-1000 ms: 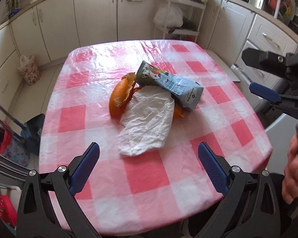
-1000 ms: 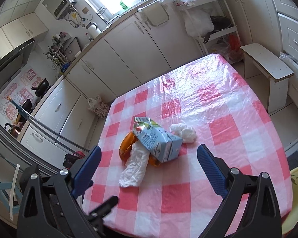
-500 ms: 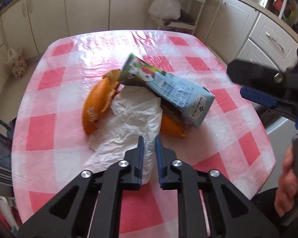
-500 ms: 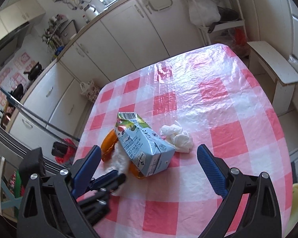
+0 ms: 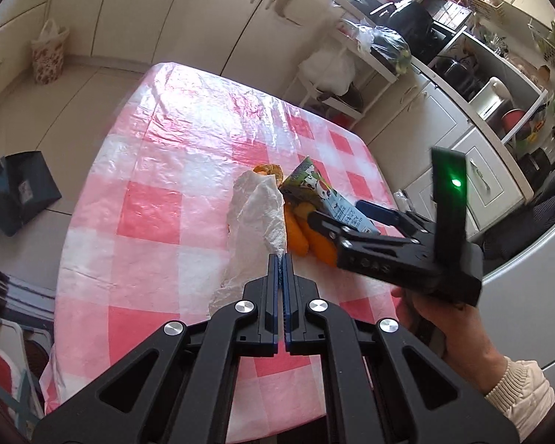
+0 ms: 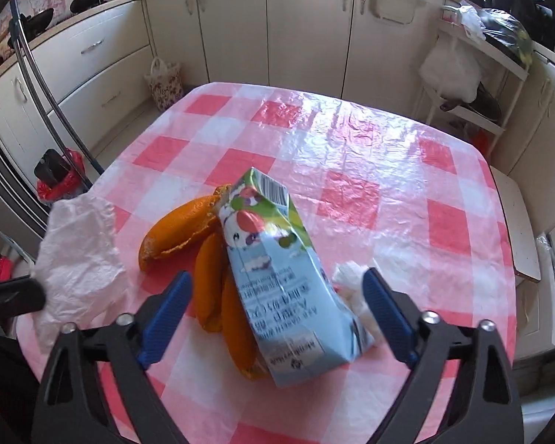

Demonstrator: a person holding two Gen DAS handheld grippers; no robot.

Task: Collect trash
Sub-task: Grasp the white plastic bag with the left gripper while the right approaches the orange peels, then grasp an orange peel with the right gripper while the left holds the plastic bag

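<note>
On the checked tablecloth [image 6: 351, 192] lies a blue and green drink carton [image 6: 273, 270] across several orange peels [image 6: 181, 233], with a crumpled white tissue [image 6: 351, 281] at its right side. My right gripper [image 6: 277, 305] straddles the carton and peels. Its jaws are closing, and the pads do not touch the carton. In the left wrist view that gripper [image 5: 336, 218] reaches in from the right around the carton [image 5: 325, 196]. My left gripper [image 5: 281, 259] is shut on the edge of a white plastic bag [image 5: 257, 214], which stands lifted beside the peels [image 5: 303, 236].
A dark dustpan [image 5: 22, 192] and a floral bag [image 5: 48, 51] sit on the floor left of the table. A white shelf rack [image 6: 473, 74] and a low bench [image 6: 518, 222] stand beyond the far right edge. Cupboards line the walls.
My left gripper shut, moved forward to the white bag and raised its edge. My right gripper swung down over the carton and its jaws narrowed.
</note>
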